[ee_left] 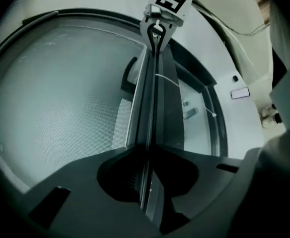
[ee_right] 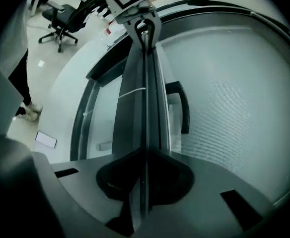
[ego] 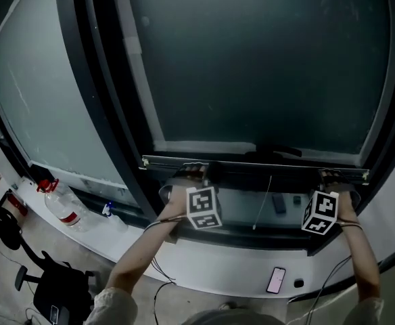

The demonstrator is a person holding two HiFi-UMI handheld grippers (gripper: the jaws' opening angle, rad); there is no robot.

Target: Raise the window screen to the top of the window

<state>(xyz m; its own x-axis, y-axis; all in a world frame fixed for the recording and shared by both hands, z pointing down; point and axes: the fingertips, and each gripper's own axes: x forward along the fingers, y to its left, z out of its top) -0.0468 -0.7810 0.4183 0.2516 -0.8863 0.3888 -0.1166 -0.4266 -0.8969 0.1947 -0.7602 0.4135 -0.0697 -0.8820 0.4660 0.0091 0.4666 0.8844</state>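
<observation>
The window screen (ego: 251, 66) is a grey mesh panel filling the dark window frame, with its bottom bar (ego: 251, 162) a short way above the sill. My left gripper (ego: 196, 173) is shut on the bar's left part, and my right gripper (ego: 333, 177) is shut on its right end. In the left gripper view the bar (ee_left: 147, 108) runs straight away from the jaws of the left gripper (ee_left: 146, 182) to the other gripper's marker cube (ee_left: 171, 0). The right gripper view shows the bar (ee_right: 144, 98) clamped in the right gripper (ee_right: 144, 182), mesh (ee_right: 234, 98) to its right.
A black handle (ego: 279, 151) sits mid-bar. A thin cord (ego: 262, 203) hangs below it. On the white sill lie a phone (ego: 276, 280) and a plastic bottle with a red cap (ego: 61, 204). A black office chair (ego: 45, 286) stands at the lower left.
</observation>
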